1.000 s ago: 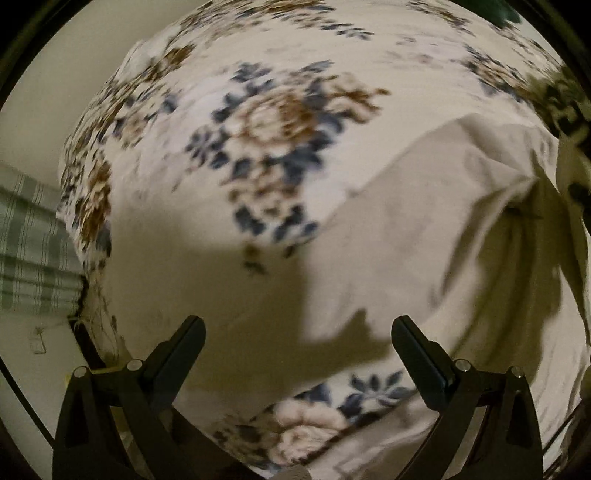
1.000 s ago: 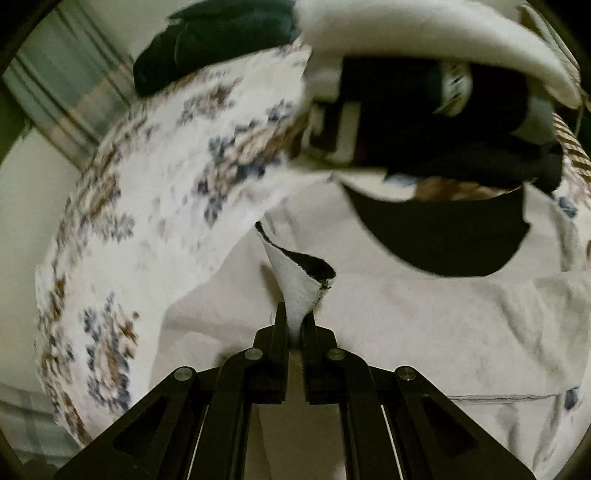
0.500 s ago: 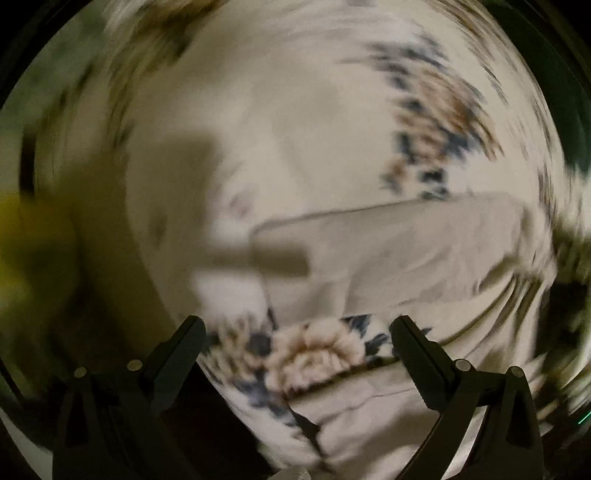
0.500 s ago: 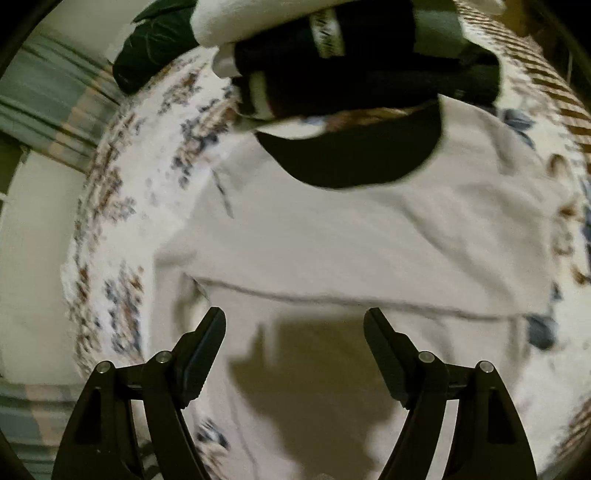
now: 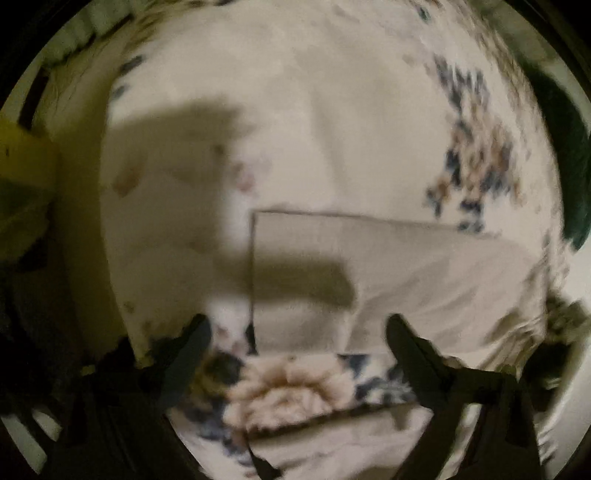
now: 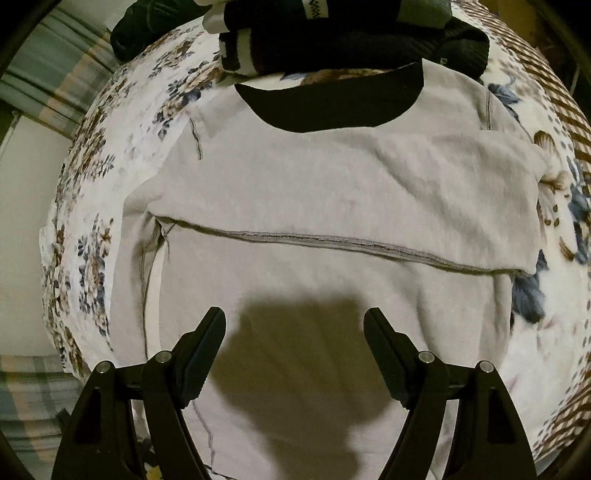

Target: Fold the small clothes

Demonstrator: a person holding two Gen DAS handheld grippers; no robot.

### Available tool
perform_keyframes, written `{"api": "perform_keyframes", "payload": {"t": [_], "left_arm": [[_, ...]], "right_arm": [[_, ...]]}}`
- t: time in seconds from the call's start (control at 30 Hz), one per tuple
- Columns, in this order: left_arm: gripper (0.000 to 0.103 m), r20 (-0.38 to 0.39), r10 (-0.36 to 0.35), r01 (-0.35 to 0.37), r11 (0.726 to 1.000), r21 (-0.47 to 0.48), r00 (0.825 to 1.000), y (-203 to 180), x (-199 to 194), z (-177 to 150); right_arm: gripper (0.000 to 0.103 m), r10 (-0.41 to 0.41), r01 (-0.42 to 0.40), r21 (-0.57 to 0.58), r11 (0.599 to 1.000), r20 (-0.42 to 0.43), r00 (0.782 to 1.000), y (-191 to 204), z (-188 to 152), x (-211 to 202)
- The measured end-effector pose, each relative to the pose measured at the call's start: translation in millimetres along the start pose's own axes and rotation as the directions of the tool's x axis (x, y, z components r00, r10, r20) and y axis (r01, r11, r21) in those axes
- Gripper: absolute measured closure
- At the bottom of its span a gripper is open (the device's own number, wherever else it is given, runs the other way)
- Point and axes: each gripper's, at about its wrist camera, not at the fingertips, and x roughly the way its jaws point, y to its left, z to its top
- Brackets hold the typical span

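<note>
Right tongs (image 6: 294,328) spread wide, nothing between the fingers — hanging over the near half of the pale grey garment (image 6: 332,192), pointing steeply down at it. A sleeve is already folded across the body; its stitched seam (image 6: 332,245) runs left-right just beyond the tongs, so the garment's long axis lies away from the camera, black-lined neckline (image 6: 328,105) at the far end.

Left tongs (image 5: 297,332) are closing, nothing held — view is blurred. They straddle the garment's near left corner (image 5: 258,332), with the hem edge running across just below them and the cloth stretching off to the right. My read: the left one is nearer an edge to grab; the right sits mid-panel.

Surface is a floral bed cover (image 6: 92,229), soft — edge may need a scoop. Beyond the neckline, a pile of dark clothes (image 6: 351,33). Striped fabric (image 6: 48,81) past the bed's far left.
</note>
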Motion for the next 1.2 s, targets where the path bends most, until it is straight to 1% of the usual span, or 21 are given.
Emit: {"api": "perform_keyframes", "payload": {"t": [0.03,0.07,0.13,0.17,0.2,0.27,0.33,0.47,0.53,0.6,0.67,0.73,0.77,0.8,0.83,0.9,1.0,1.03,1.1,1.13,1.2], "left_arm": [[0.027,0.006,0.036,-0.036,0.999,0.018,0.999,-6,6,2],[0.033,0.027,0.067,-0.068,0.997,0.033,0.997,-10,9,3],[0.079,0.082,0.091,-0.097,0.993,0.066,0.992,-16,3,5],[0.098,0.115,0.088,-0.1,0.989,0.105,0.99,-18,-3,7],[0.098,0.128,0.058,-0.074,0.99,0.122,0.99,-17,-8,11],[0.099,0.172,0.039,-0.064,0.988,0.143,0.984,-13,-20,20],[0.099,0.199,0.027,-0.06,0.986,0.159,0.98,-9,-31,31],[0.099,0.277,0.012,-0.065,0.981,0.183,0.961,-8,-50,59],[0.098,0.285,-0.01,-0.047,0.98,0.192,0.958,-11,-49,64],[0.094,0.229,-0.044,0.006,0.986,0.165,0.973,-5,-39,76],[0.093,0.172,-0.093,0.075,0.992,0.106,0.981,14,-38,71],[0.076,0.111,-0.17,0.169,0.985,0.015,0.979,32,-33,59],[0.056,0.096,-0.204,0.208,0.978,-0.028,0.974,41,-33,50],[0.043,0.09,-0.239,0.246,0.966,-0.08,0.967,49,-33,41],[0.042,0.097,-0.284,0.296,0.944,-0.147,0.954,57,-31,31],[0.042,0.1,-0.384,0.396,0.874,-0.282,0.918,69,-17,17],[0.042,0.104,-0.444,0.448,0.808,-0.382,0.89,64,5,10],[0.042,0.115,-0.452,0.457,0.793,-0.403,0.885,60,10,10],[0.042,0.144,-0.422,0.443,0.804,-0.396,0.895,46,10,15],[0.042,0.153,-0.392,0.421,0.826,-0.376,0.907,38,9,18],[0.042,0.167,-0.294,0.334,0.886,-0.323,0.941,18,6,28]], "right_arm": [[0.024,0.001,-0.001,0.001,1.0,0.001,1.0,0,-1,0],[0.024,-0.001,0.001,-0.001,1.0,0.0,1.0,1,-2,0],[0.024,-0.001,0.001,0.0,1.0,0.0,1.0,2,-3,-1],[0.024,-0.001,0.001,-0.001,1.0,0.0,1.0,3,-4,-2],[0.024,-0.001,0.001,-0.003,1.0,0.002,1.0,3,-4,-3],[0.024,0.003,-0.003,-0.011,1.0,0.008,1.0,5,-5,-6],[0.024,0.004,-0.004,-0.022,1.0,0.011,1.0,6,-7,-7],[0.024,0.004,-0.004,-0.026,1.0,0.008,1.0,3,-8,-5],[0.024,0.003,-0.003,-0.021,1.0,0.006,1.0,0,-9,-4],[0.024,0.003,-0.003,-0.018,1.0,0.001,1.0,-1,-9,-2],[0.024,0.004,-0.004,-0.01,1.0,-0.003,1.0,-3,-9,-1],[0.024,0.005,-0.005,-0.005,1.0,-0.006,1.0,-3,-9,-1],[0.024,0.006,-0.006,-0.006,1.0,-0.005,1.0,-3,-9,-1],[0.024,0.007,-0.007,-0.006,1.0,-0.007,1.0,-4,-9,-1],[0.024,0.006,-0.006,-0.009,1.0,-0.007,1.0,-4,-8,-2],[0.024,0.003,-0.003,-0.013,1.0,-0.004,1.0,-3,-8,-2],[0.024,-0.009,0.009,-0.018,1.0,-0.002,1.0,-4,-2,-1],[0.024,-0.015,0.015,-0.016,1.0,0.001,1.0,-5,0,0],[0.024,-0.028,0.028,-0.012,1.0,0.007,1.0,-7,3,1],[0.024,-0.047,0.047,-0.011,0.999,0.013,0.999,-8,5,1],[0.024,-0.073,0.073,-0.008,0.997,0.021,0.997,-9,8,2]]}}
